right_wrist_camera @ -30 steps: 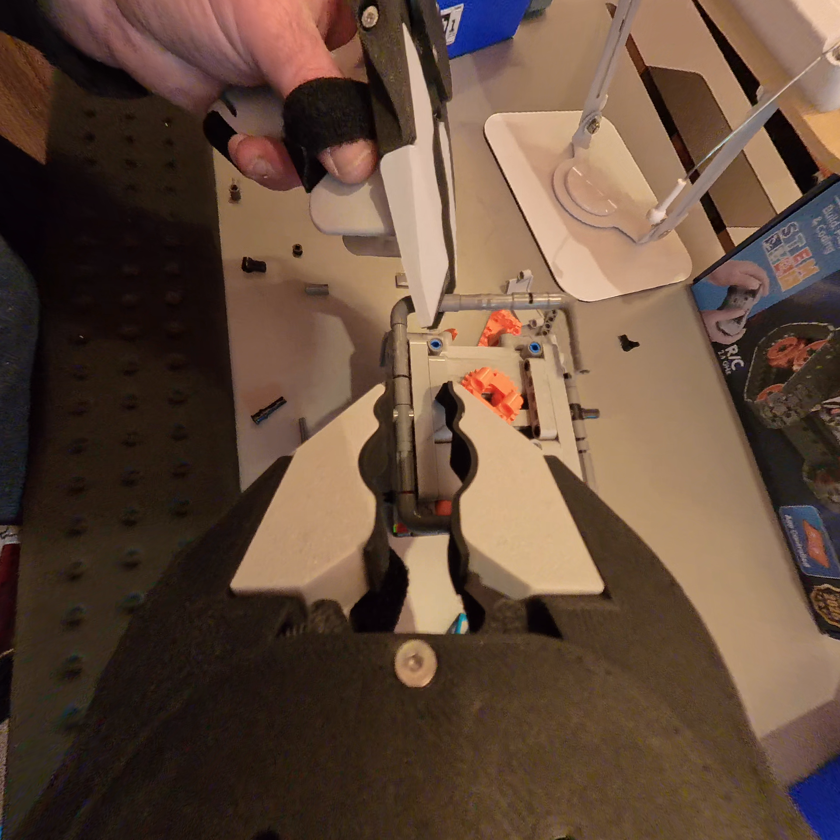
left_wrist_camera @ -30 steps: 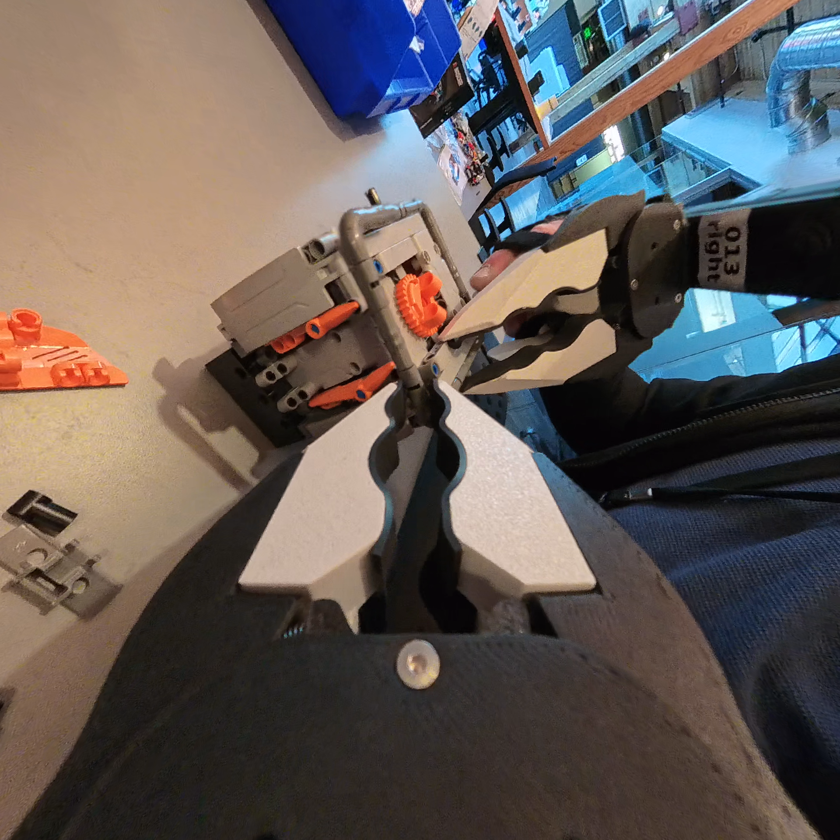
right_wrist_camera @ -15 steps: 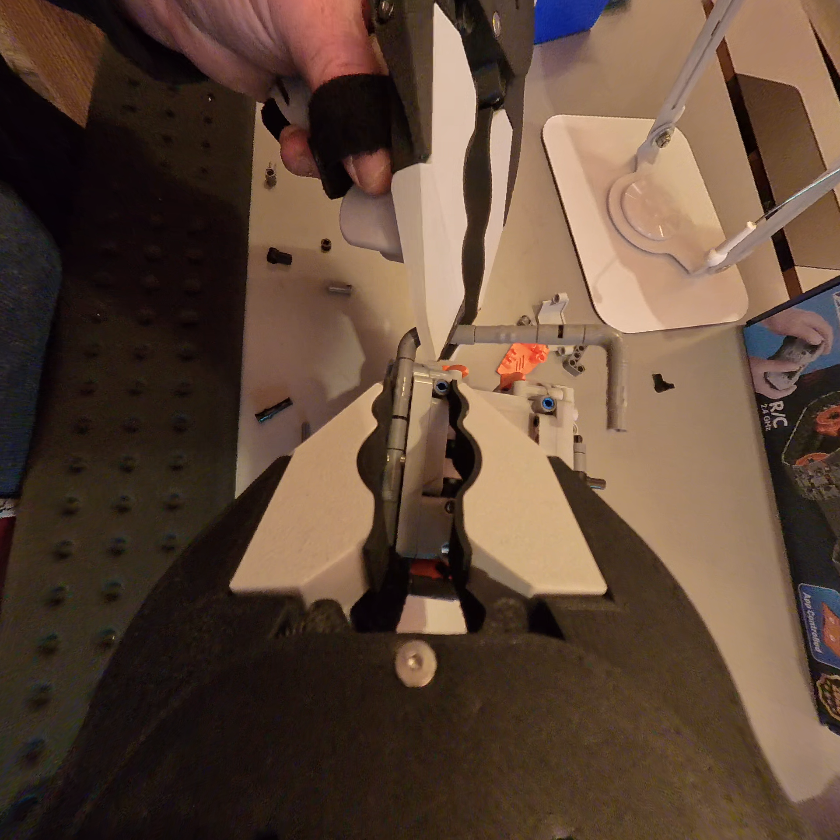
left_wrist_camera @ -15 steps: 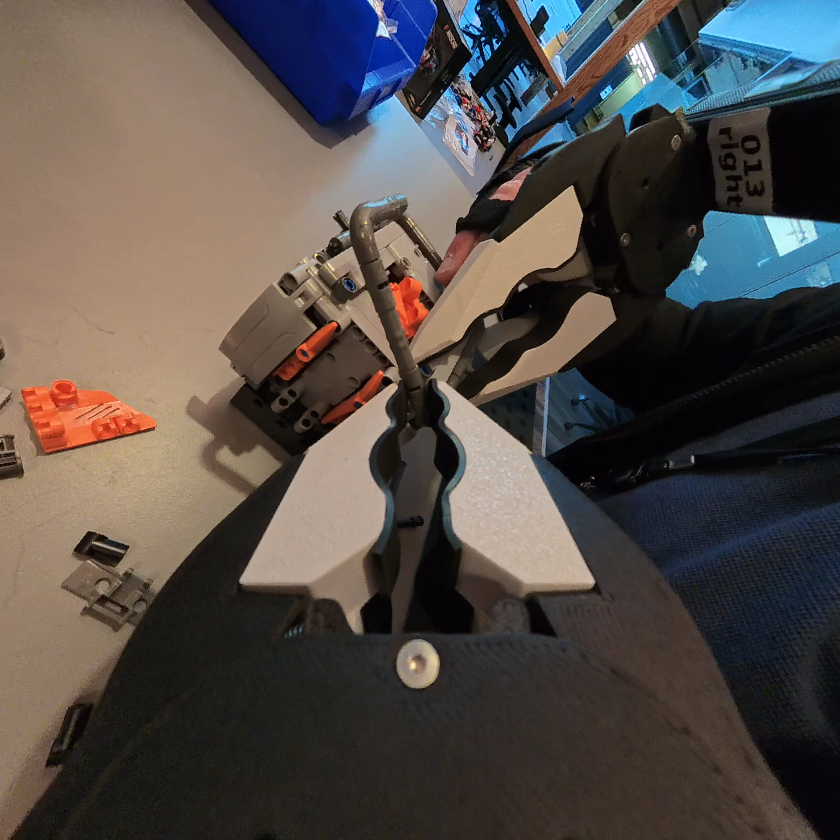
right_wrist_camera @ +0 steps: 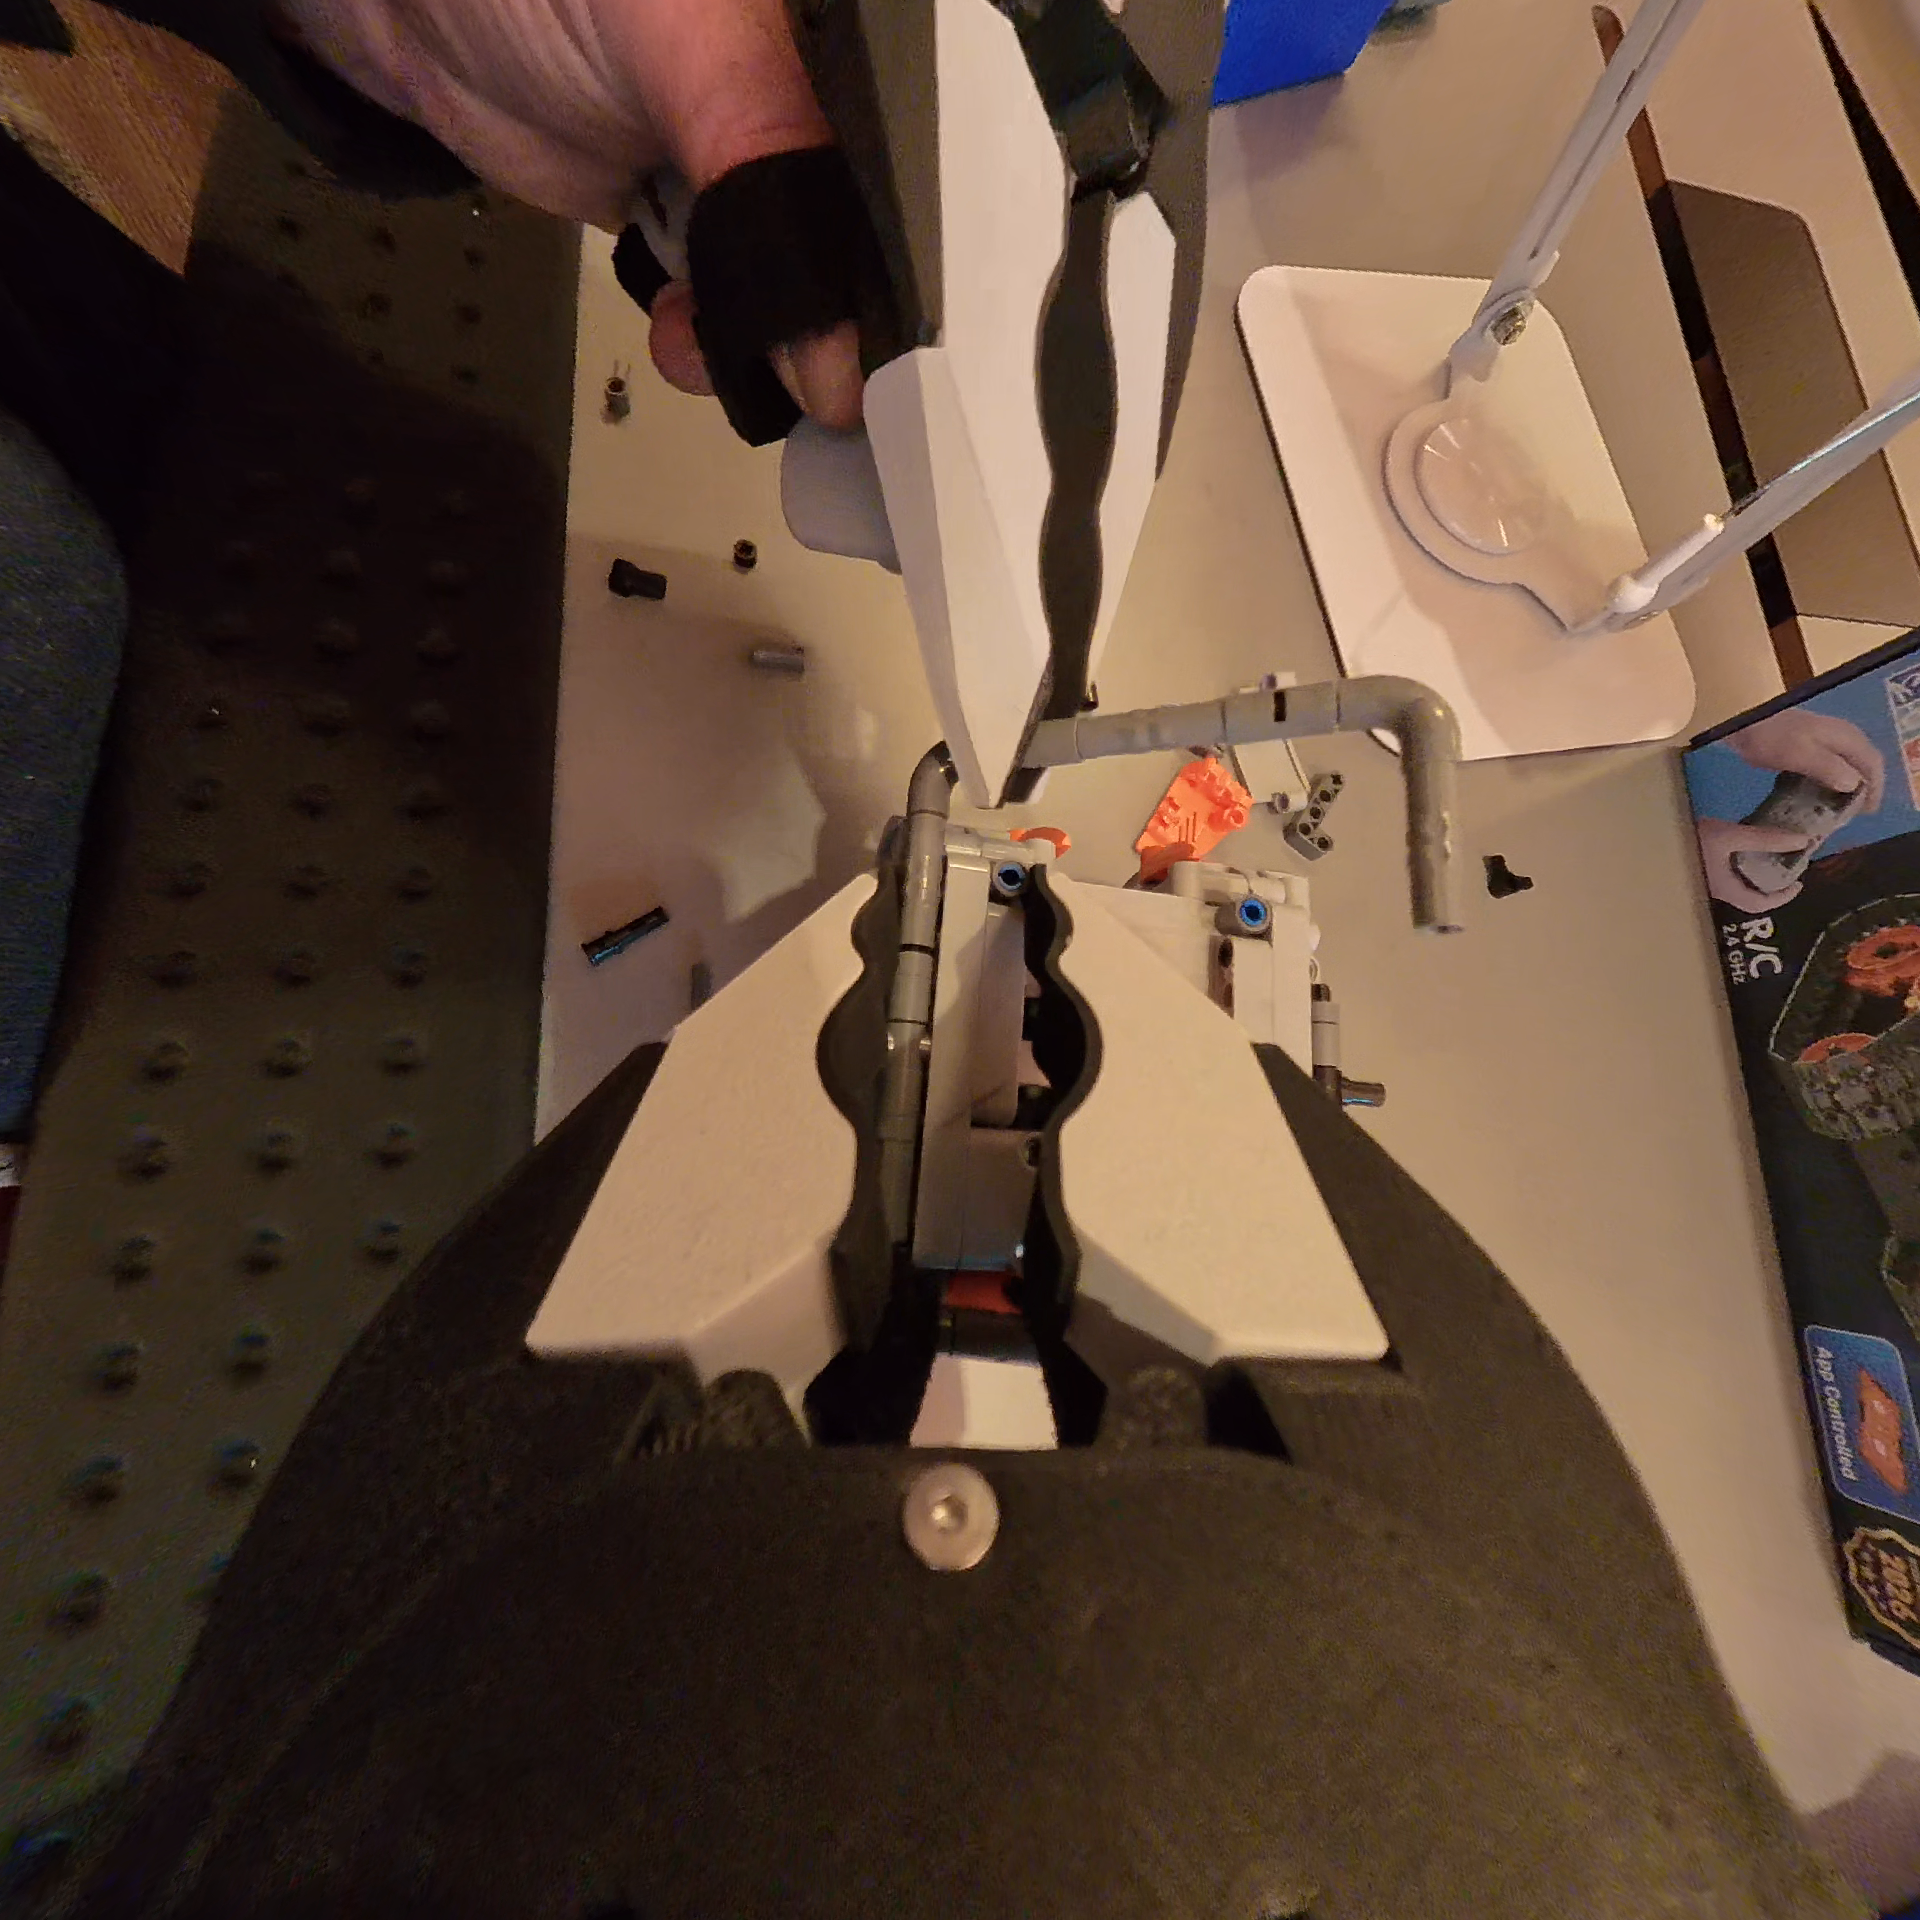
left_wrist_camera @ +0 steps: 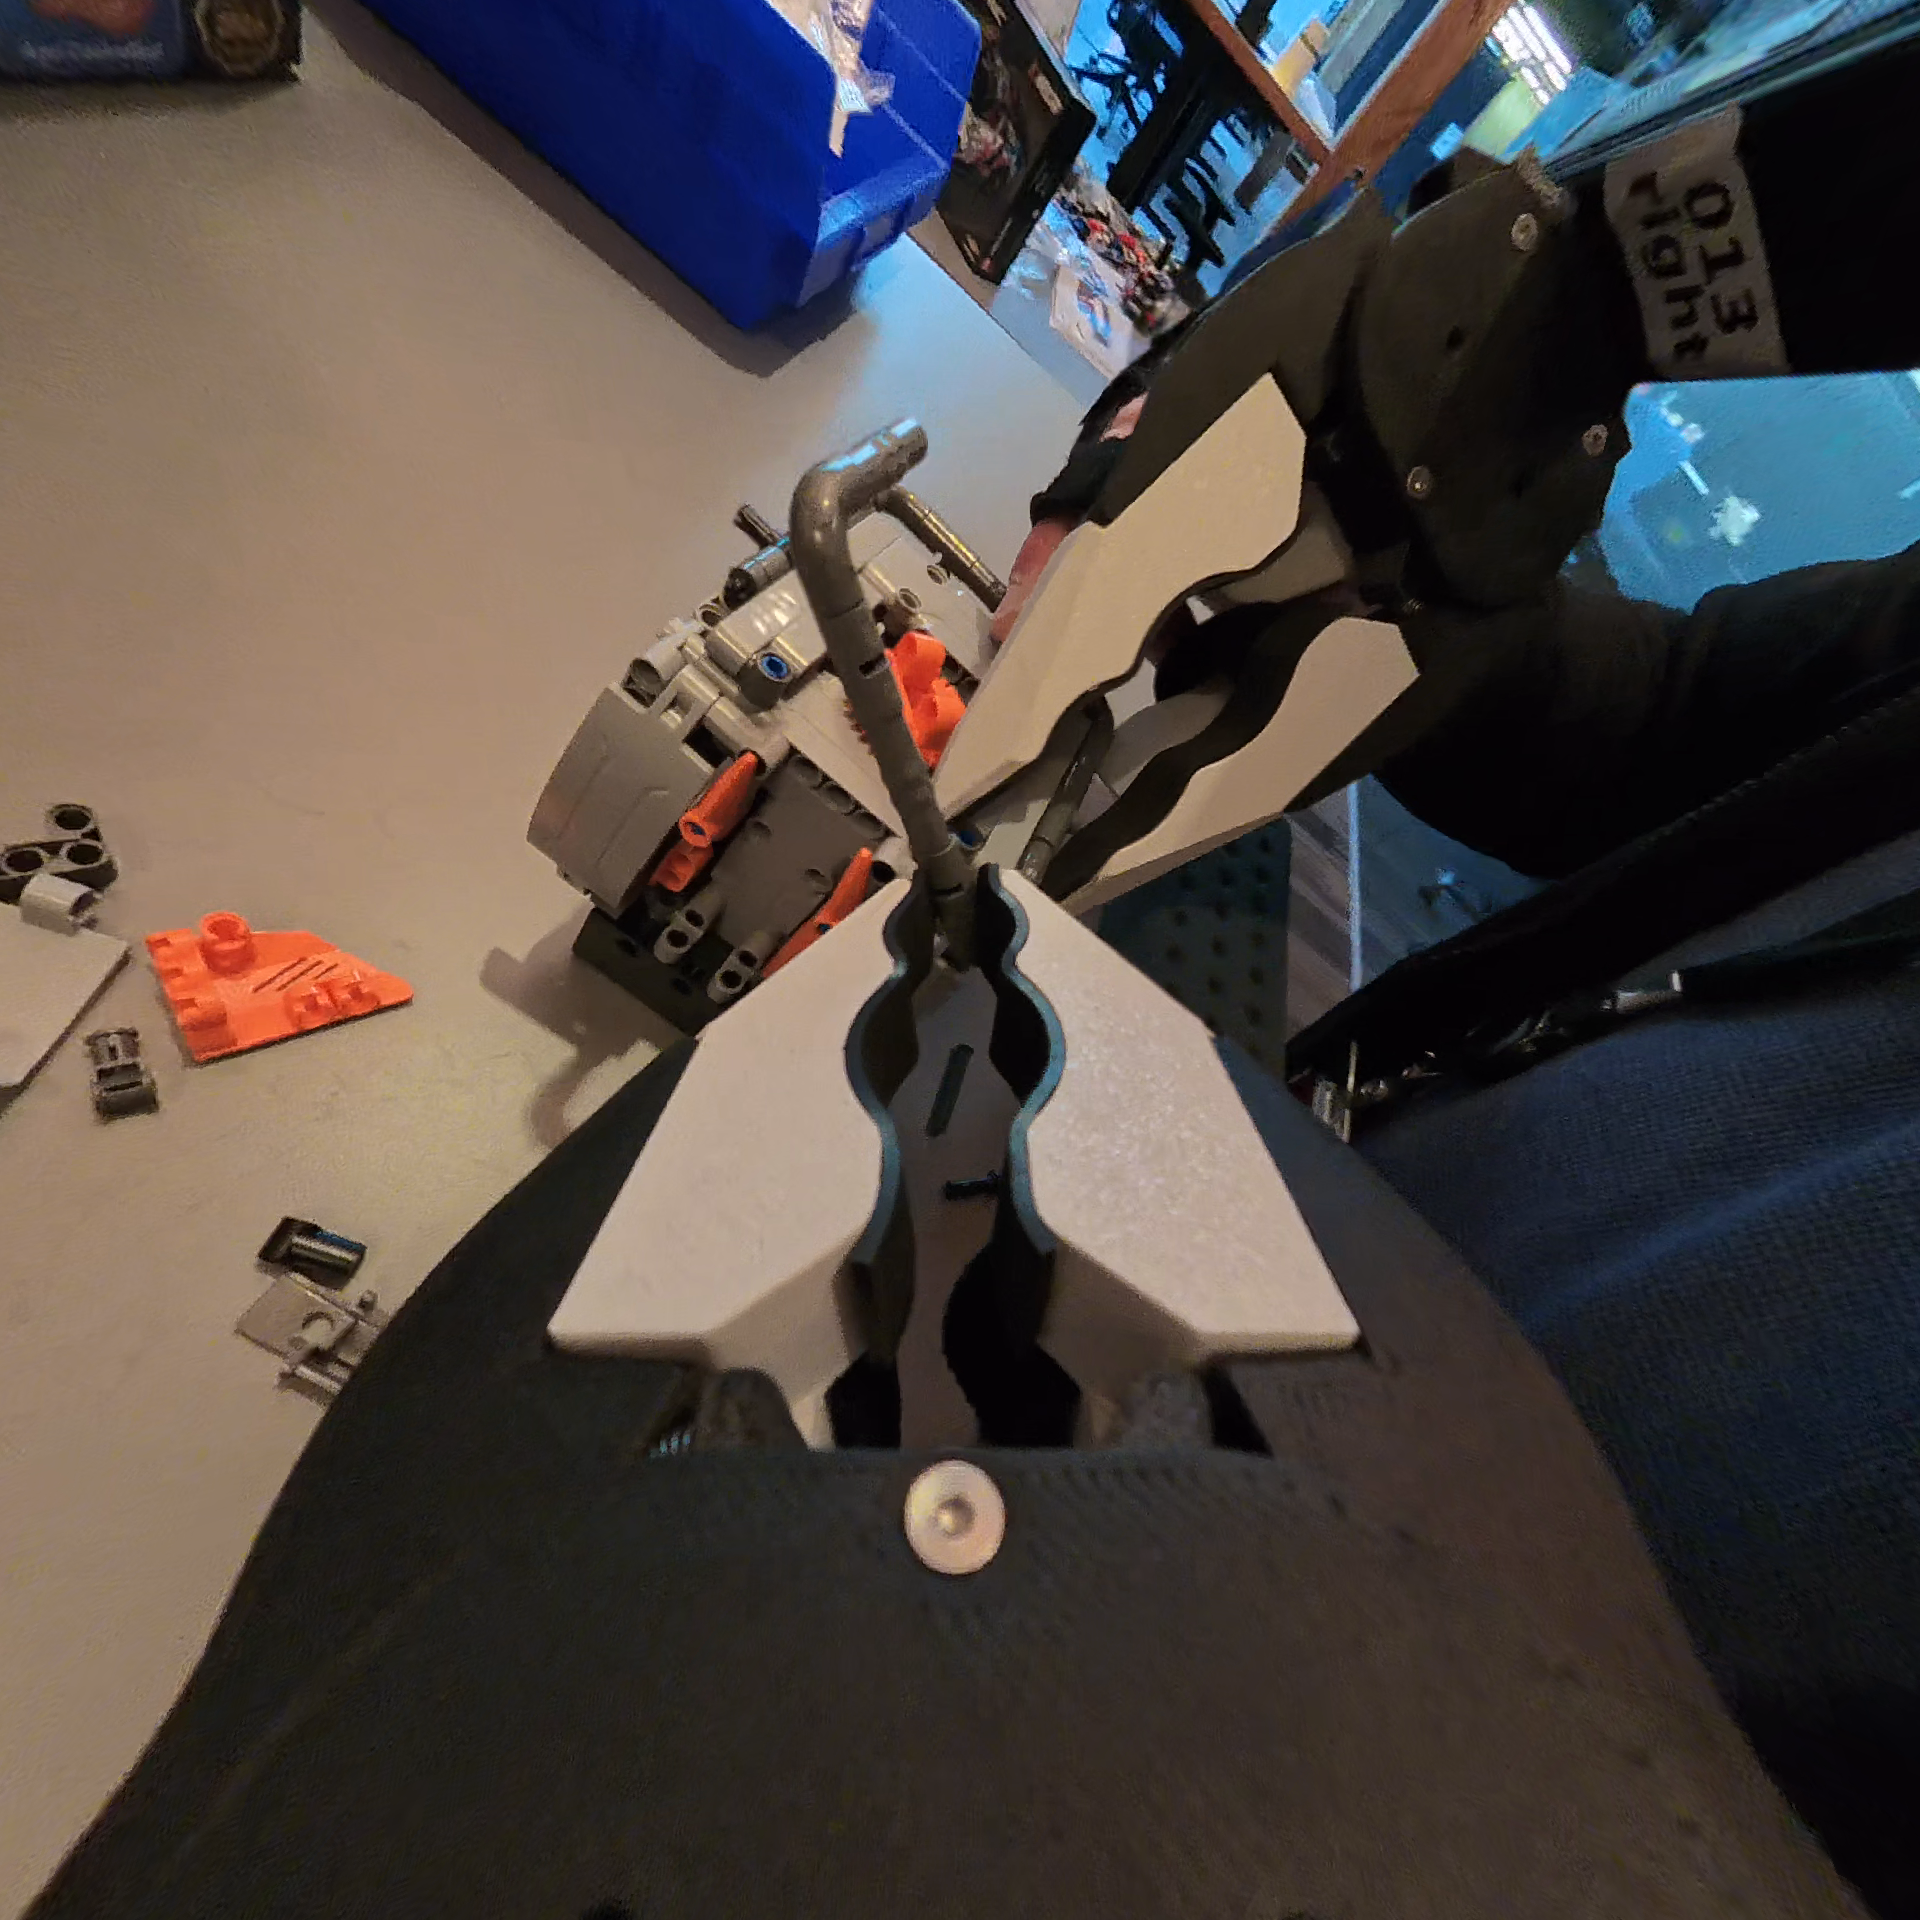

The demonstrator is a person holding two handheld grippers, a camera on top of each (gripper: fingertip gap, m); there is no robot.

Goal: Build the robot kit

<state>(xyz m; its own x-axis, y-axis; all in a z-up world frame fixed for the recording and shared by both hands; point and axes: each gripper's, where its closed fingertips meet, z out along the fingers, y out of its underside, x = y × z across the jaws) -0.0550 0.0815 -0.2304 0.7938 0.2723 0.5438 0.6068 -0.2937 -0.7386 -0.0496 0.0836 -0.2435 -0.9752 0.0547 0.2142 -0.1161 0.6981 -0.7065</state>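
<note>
A grey and orange brick model (left_wrist_camera: 665,769) stands on the pale table (left_wrist_camera: 312,520). My left gripper (left_wrist_camera: 951,899) is shut on the end of a bent grey tube (left_wrist_camera: 862,675) that rises from the model's near corner. My right gripper (left_wrist_camera: 1003,847) reaches in from the right. In the right wrist view my right gripper (right_wrist_camera: 961,894) is shut on the model's grey body (right_wrist_camera: 982,1039). The left gripper (right_wrist_camera: 1003,790) comes down from above, pinching the tube (right_wrist_camera: 1195,732). The tube's far leg hangs off the model's right side.
An orange panel (left_wrist_camera: 270,987) and small grey and black parts (left_wrist_camera: 312,1309) lie left of the model. A blue bin (left_wrist_camera: 707,135) stands behind. The right wrist view shows a white lamp base (right_wrist_camera: 1455,520), a printed box (right_wrist_camera: 1829,1039), a black studded mat (right_wrist_camera: 291,935) and loose pins (right_wrist_camera: 623,935). Only a small space, under 4 cm, lies between the two pairs of fingers. The white lamp base (right_wrist_camera: 1455,520) is about 30 cm from both grippers' fingertips.
The right gripper has moved forward and closed on the model's body. The left gripper has pulled the tube so its far leg has swung off the model's right side.
</note>
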